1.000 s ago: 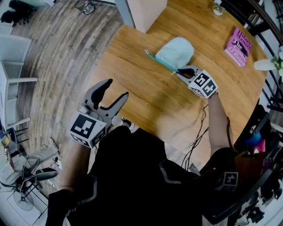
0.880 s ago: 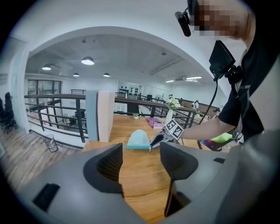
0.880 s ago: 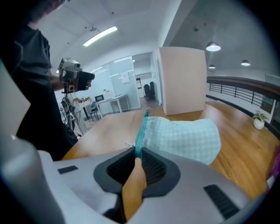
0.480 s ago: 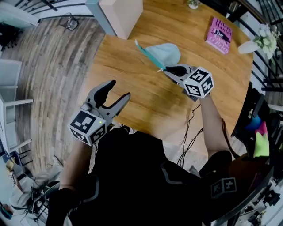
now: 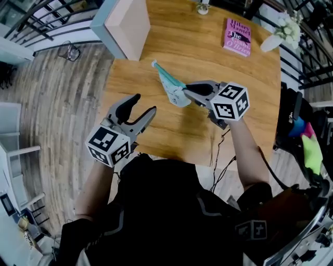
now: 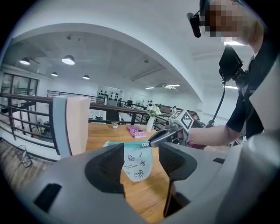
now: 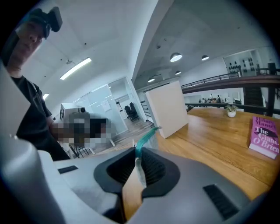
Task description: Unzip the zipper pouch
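Observation:
A pale teal zipper pouch (image 5: 169,85) with small printed drawings hangs in the air above the round wooden table (image 5: 171,132). My right gripper (image 5: 186,91) is shut on one end of its zipper edge, and the teal strip (image 7: 146,138) sticks out past the closed jaws. In the left gripper view the pouch (image 6: 136,162) dangles below the right gripper (image 6: 154,141). My left gripper (image 5: 143,104) hovers at the table's near left edge, apart from the pouch. It is open, its jaws have just been closing a little, and nothing is between them.
A pink book (image 5: 238,35) lies at the table's far side beside a white vase of flowers (image 5: 283,32). A tall pale box (image 5: 125,23) stands at the far left edge. A small pot (image 5: 203,6) sits at the back. Railings ring the floor beyond.
The right gripper has lifted the pouch off the table; it lay flat and now hangs. The left gripper has come a little closer to the table.

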Tool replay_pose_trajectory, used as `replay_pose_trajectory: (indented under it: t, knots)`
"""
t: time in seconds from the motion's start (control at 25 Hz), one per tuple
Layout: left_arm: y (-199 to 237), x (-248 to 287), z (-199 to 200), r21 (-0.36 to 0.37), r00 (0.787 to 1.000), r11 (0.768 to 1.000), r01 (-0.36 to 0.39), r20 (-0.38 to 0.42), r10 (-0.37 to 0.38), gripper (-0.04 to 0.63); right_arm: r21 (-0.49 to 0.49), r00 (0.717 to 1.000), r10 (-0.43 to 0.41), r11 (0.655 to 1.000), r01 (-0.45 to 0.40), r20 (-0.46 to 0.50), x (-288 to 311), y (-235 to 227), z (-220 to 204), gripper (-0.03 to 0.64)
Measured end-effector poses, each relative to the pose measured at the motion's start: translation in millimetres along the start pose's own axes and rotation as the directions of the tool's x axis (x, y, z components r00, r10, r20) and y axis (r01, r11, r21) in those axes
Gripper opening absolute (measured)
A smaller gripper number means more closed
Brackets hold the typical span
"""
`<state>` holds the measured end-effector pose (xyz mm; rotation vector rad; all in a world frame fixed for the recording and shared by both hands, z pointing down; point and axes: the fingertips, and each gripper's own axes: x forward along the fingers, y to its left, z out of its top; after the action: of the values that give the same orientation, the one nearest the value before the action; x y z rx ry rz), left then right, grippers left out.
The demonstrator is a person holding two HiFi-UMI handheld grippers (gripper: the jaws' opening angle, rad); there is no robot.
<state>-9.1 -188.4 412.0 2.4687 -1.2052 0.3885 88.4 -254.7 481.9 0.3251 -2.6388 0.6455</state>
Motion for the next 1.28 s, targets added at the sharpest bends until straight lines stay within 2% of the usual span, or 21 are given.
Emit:
replay_pose_trajectory:
  t: [0.16, 0.24, 0.44, 0.68, 0.84, 0.96, 1.08, 1.16, 1.28]
  knots:
    - [-8, 1, 13, 0.065, 0.994, 0.992, 0.11, 0.01, -0.111, 0.253, 0.02, 0.998, -0.061, 0.998, 0.061, 0.022, -9, 25, 14, 0.052]
    - [-6, -2, 23, 0.09, 0.989, 0.986, 0.143, 0.034, -0.146, 0.227, 0.025, 0.995, -0.099, 0.995, 0.098, 0.034, -13, 36, 24, 0.052]
    - [-5, -11, 36, 0.125, 0.971, 0.965, 0.231, 0.04, -0.237, 0.219, 0.059, 0.989, -0.129, 0.99, 0.125, 0.071, -15, 72, 46, 0.052]
    - [-32, -14, 48, 0.242, 0.925, 0.897, 0.37, -0.001, -0.381, 0.218, 0.04, 0.986, -0.151, 0.988, 0.148, 0.076, -21, 107, 62, 0.052]
    - [-39, -23, 56, 0.283, 0.907, 0.871, 0.403, 0.007, -0.422, 0.198, 0.031, 0.983, -0.155, 0.988, 0.153, 0.101, -26, 126, 75, 0.052]
    - [-49, -32, 59, 0.309, 0.877, 0.835, 0.456, 0.005, -0.48, 0.187, 0.02, 0.98, -0.17, 0.986, 0.168, 0.101, -26, 133, 79, 0.052]
    - [-58, -36, 56, 0.35, 0.87, 0.812, 0.467, -0.018, -0.492, 0.157, 0.01, 0.978, -0.183, 0.983, 0.183, 0.098, -25, 140, 78, 0.052]
    - [-59, -38, 56, 0.361, 0.873, 0.812, 0.459, -0.016, -0.487, 0.132, 0.002, 0.98, -0.178, 0.984, 0.179, 0.09, -23, 145, 76, 0.052]
    - [-57, -39, 60, 0.34, 0.883, 0.831, 0.441, -0.001, -0.469, 0.101, 0.006, 0.982, -0.168, 0.986, 0.169, 0.09, -21, 151, 76, 0.052]
